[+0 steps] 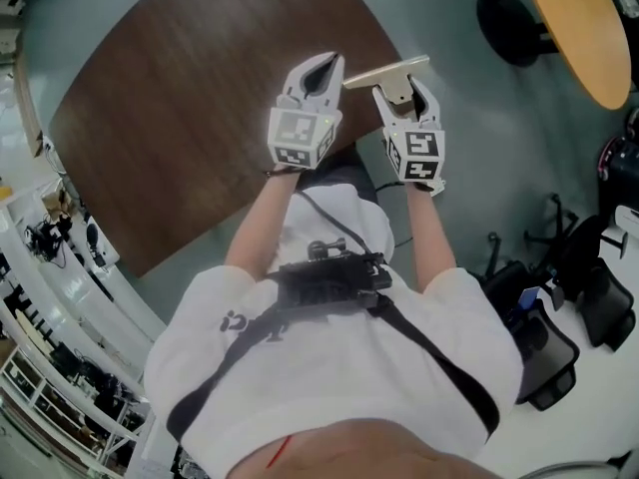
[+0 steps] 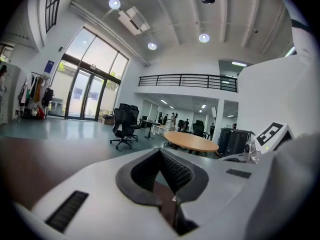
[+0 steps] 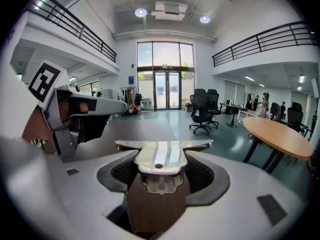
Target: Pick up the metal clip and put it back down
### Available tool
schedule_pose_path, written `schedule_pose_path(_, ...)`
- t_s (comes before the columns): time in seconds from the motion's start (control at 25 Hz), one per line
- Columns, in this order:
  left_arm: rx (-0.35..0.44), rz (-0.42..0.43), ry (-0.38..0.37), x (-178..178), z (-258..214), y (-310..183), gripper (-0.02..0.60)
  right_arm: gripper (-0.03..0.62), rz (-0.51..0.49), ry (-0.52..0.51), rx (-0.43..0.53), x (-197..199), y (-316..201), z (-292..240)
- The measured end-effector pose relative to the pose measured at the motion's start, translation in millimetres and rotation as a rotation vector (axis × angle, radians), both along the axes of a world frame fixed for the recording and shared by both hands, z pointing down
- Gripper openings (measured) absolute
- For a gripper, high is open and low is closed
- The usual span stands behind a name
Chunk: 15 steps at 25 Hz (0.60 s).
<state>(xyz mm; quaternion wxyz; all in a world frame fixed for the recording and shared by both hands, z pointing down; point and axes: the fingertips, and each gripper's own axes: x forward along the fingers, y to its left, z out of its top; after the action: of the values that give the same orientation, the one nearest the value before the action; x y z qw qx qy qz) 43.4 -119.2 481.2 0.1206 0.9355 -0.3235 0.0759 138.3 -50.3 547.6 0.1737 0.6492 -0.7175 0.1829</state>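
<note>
The metal clip [image 1: 387, 73] is a pale T-shaped piece with a wide front bar, held in the air above the brown table [image 1: 180, 138]. My right gripper [image 1: 402, 88] is shut on the clip's handle; in the right gripper view the clip [image 3: 162, 154] lies between the dark pads, bar pointing away. Beside it on the left my left gripper [image 1: 321, 70] is shut with nothing in it, and in the left gripper view its jaws [image 2: 167, 176] meet at the tip. The left gripper [image 3: 75, 111] also appears at the left of the right gripper view.
A round light wooden table [image 1: 579, 23] stands at the upper right, with black office chairs [image 1: 544, 352] on the teal floor at the right. The same wooden table [image 3: 277, 134] and a chair [image 3: 202, 111] show beyond the right gripper. White shelving [image 1: 60, 297] runs along the left.
</note>
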Motion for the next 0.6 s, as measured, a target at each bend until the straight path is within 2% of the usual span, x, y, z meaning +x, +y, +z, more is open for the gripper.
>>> schedule_pose_path(0.36, -0.067, 0.089, -0.068, 7.3, 38.5, 14.6, 0.012, 0.298, -0.004, -0.017, -0.121, -7.2, 16.2, 54.7)
schedule_pose_path(0.6, -0.092, 0.113, -0.098, 14.8, 52.6, 23.2, 0.011, 0.298, -0.021, -0.014, -0.137, -0.5, 25.1, 72.3)
